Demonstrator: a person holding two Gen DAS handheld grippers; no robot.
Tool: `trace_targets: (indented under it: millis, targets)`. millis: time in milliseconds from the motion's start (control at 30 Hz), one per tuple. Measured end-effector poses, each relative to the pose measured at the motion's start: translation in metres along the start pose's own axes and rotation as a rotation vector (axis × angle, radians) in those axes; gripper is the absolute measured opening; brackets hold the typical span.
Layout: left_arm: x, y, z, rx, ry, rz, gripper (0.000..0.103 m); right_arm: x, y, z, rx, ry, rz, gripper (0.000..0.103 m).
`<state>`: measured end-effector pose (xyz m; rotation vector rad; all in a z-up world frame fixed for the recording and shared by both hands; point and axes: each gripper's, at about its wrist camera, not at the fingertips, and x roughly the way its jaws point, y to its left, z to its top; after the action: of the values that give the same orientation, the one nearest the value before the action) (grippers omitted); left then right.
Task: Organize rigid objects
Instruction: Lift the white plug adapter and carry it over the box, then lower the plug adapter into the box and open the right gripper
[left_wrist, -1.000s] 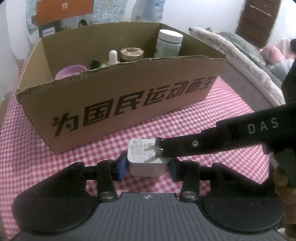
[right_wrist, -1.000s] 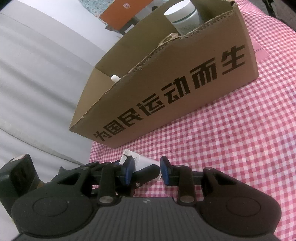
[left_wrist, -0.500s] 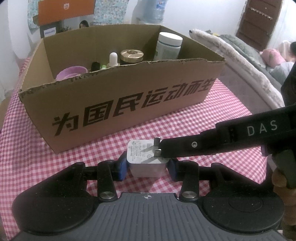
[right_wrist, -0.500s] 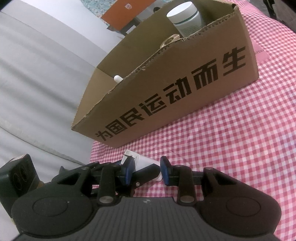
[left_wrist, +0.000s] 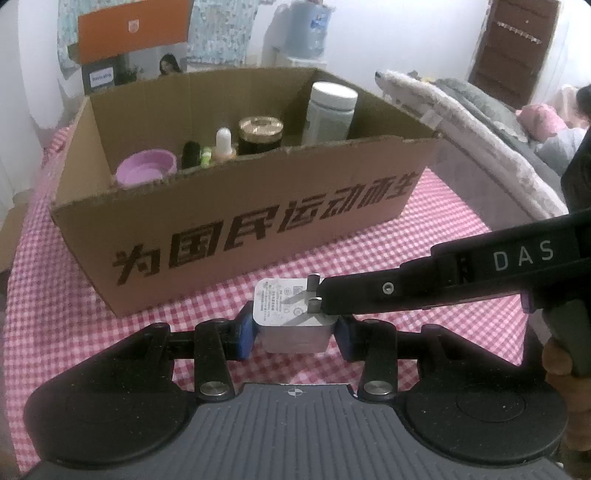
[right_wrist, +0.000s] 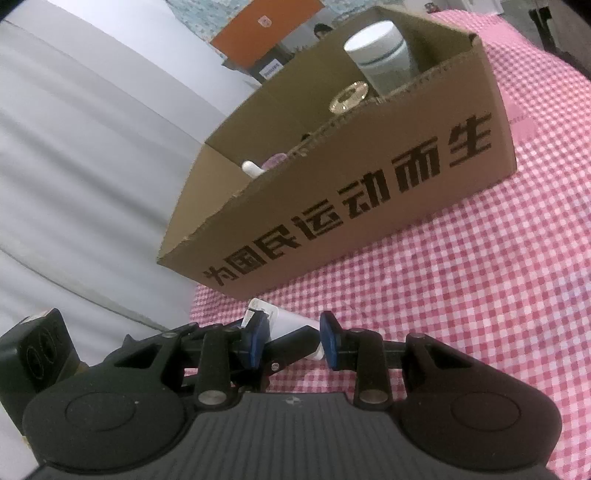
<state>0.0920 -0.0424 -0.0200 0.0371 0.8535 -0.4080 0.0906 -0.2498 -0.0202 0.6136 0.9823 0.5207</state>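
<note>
A white plug charger (left_wrist: 291, 314) with metal prongs (left_wrist: 314, 284) sits between the blue pads of my left gripper (left_wrist: 295, 332), which is shut on its sides, above the pink checked cloth (left_wrist: 424, 236). My right gripper (right_wrist: 290, 338) reaches in from the right; its black fingers (left_wrist: 369, 295) lie at the prongs, and whether they grip is not clear. The charger (right_wrist: 280, 319) shows in the right wrist view too. The cardboard box (left_wrist: 258, 221) stands just beyond, open-topped.
Inside the box are a purple bowl (left_wrist: 146, 170), a white dropper bottle (left_wrist: 223, 144), a gold-lidded dark jar (left_wrist: 260, 134) and a white-capped bottle (left_wrist: 330, 110). A bed with blankets (left_wrist: 480, 122) lies to the right. A grey padded surface (right_wrist: 74, 166) lies left of the table.
Both views have risen a little, so more of the box's inside shows. The charger and both grippers keep the same hold relative to each other.
</note>
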Motion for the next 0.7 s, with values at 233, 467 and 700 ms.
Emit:
trace_targets:
  millis: [233,467,700]
  targets:
    - [-0.023,-0.006,0.020,0.033,-0.085,0.000,0.042,-0.022,0.021,0.012,-0.051,-0.063,0.024,0.034]
    - [-0.040,-0.018,0.056,0.074,-0.169,-0.010,0.042,-0.051,0.043,0.037,-0.124,-0.159,0.044,0.034]
    - [-0.038,-0.026,0.099,0.103,-0.218,-0.028,0.042,-0.070,0.054,0.078,-0.183,-0.231,0.049,0.034]
